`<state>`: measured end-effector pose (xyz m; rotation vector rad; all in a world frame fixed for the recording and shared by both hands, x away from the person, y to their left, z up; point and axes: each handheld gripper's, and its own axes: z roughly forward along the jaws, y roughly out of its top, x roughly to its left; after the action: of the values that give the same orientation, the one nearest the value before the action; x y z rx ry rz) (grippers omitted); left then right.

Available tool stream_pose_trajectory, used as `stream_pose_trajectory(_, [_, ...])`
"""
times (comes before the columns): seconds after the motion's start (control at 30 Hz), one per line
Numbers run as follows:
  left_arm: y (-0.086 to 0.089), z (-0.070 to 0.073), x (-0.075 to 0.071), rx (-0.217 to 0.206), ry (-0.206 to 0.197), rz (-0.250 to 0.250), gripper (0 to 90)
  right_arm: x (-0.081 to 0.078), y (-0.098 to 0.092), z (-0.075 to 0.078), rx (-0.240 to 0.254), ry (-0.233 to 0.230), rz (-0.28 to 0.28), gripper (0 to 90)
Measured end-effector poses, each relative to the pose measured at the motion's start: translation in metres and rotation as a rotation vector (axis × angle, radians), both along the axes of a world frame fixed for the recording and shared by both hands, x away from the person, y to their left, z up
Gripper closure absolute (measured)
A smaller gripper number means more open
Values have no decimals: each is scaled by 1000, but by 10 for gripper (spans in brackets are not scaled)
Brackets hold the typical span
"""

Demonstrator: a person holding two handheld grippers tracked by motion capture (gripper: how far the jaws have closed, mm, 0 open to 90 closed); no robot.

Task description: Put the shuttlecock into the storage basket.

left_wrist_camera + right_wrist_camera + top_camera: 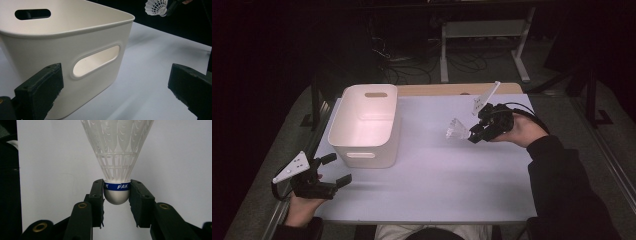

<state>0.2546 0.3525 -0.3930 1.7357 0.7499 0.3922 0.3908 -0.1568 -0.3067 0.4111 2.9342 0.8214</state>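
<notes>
Shuttlecock (pixel 117 157) held off the surface (pixel 437 185), well to the right of a white bin (pixel 366 125), its cork clamped between the right gripper's (pixel 474 134) fingers (pixel 97 197). Just in front of the bin, the left gripper's (pixel 337 170) fingers (pixel 41 90) stand wide apart, empty.
</notes>
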Motion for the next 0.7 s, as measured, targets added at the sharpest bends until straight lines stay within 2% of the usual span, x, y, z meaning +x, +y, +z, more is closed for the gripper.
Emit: stream_pose_trajectory(0.7, [0, 0, 0, 0, 0, -1, 0, 2, 22, 18, -2, -21, 39, 639])
